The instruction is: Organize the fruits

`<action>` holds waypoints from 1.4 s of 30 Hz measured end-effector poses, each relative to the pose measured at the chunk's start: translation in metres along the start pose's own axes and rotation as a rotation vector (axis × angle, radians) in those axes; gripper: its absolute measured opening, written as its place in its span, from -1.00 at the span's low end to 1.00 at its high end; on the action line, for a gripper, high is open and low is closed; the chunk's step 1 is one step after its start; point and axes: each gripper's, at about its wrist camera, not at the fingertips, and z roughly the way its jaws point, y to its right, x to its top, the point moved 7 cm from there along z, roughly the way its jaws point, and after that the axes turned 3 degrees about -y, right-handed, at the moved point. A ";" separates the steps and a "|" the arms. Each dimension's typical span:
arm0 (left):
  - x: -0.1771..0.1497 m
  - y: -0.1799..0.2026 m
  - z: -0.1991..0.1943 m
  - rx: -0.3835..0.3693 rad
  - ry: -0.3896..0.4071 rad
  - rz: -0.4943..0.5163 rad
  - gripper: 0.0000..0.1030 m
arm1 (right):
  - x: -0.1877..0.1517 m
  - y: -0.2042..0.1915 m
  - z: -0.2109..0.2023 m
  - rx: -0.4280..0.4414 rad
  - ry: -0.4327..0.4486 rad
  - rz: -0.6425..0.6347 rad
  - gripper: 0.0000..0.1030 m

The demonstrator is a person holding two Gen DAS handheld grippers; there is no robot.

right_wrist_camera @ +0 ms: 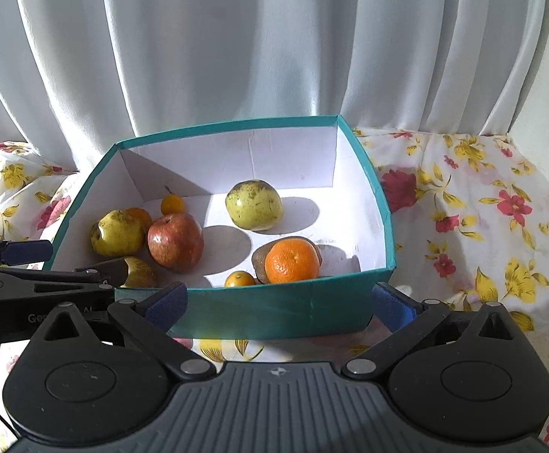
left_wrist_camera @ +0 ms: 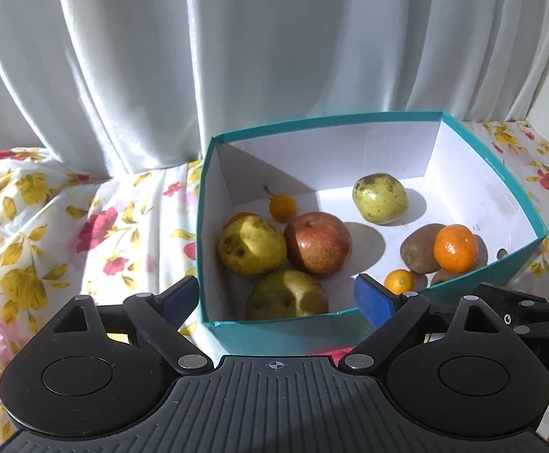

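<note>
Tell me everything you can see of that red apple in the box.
The red apple is round and glossy, red with yellowish streaks, and looks whole. It sits with its stem dimple up on the white floor of the teal box, left of the middle, in sunlight, casting a shadow to its right. A yellow-green pear seems to press against its left side, and a small orange fruit lies just behind. Neither tool touches it.

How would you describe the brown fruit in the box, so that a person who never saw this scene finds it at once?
Find the teal box on the flowered cloth. Inside, near its front right corner, sits a big orange mandarin. The brown kiwi lies directly behind it, touching it and partly hidden; it is the only dull brown fruit there, while its neighbours are orange, yellow-green or red.
</note>
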 end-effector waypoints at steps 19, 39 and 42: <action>-0.014 0.006 -0.007 -0.024 -0.208 0.023 0.86 | -0.011 -0.004 -0.010 -0.044 -0.218 -0.037 1.00; -0.008 0.000 0.022 -0.001 -0.279 -0.011 0.84 | 0.003 -0.004 0.027 -0.106 -0.339 -0.049 1.00; -0.008 -0.002 0.027 -0.002 -0.291 -0.015 0.84 | 0.004 -0.006 0.032 -0.104 -0.349 -0.056 1.00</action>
